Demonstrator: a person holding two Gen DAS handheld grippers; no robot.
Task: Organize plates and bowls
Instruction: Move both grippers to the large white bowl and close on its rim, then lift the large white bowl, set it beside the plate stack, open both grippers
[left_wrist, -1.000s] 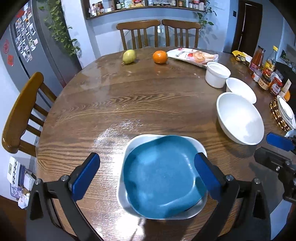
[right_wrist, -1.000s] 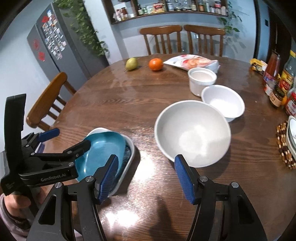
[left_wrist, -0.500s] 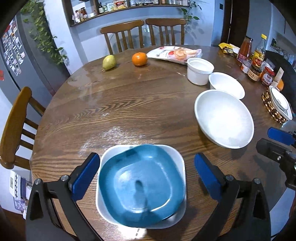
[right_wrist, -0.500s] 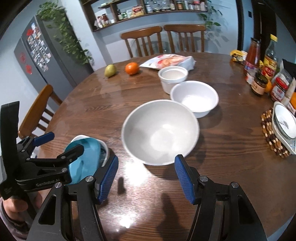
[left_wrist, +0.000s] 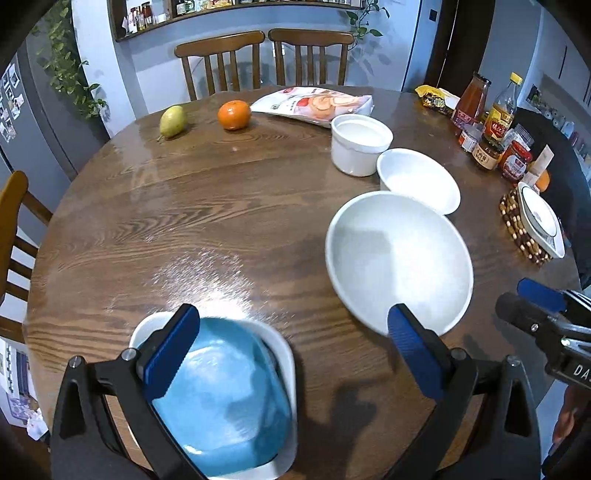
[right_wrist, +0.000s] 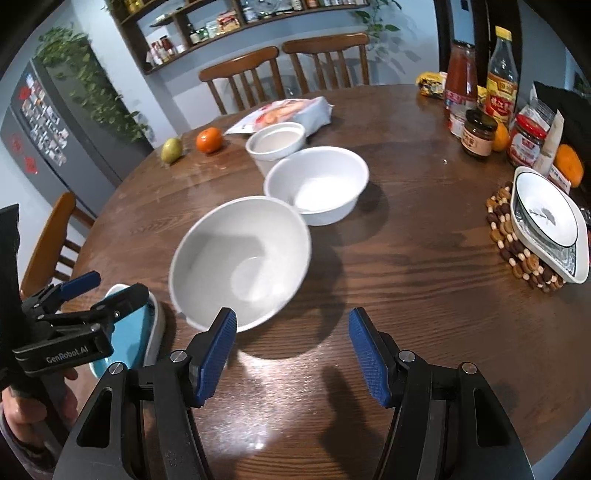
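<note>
From our left wrist camera, we see our left gripper (left_wrist: 291, 350) with its blue jaws spread wide and nothing between them. The blue plate (left_wrist: 225, 402) sits inside a white plate (left_wrist: 284, 354) on the table (left_wrist: 184, 221), right under our left jaw. The big white bowl (left_wrist: 399, 258) is just ahead of our right jaw. Past it stand a middle bowl (left_wrist: 419, 179) and a small white cup (left_wrist: 360, 142), close together. A pear (left_wrist: 171, 120) and an orange (left_wrist: 233, 114) lie far ahead.

From our right wrist camera, our right gripper (right_wrist: 291, 349) is also released, jaws apart over bare table. The big white bowl (right_wrist: 240, 260) is just ahead of its left jaw. The middle bowl (right_wrist: 317, 182) is farther ahead. The blue plate (right_wrist: 127, 343) is off to the left, under our left gripper (right_wrist: 83, 291). A patterned dish (right_wrist: 546, 221) rests on a bead mat (right_wrist: 513, 236), far right.
</note>
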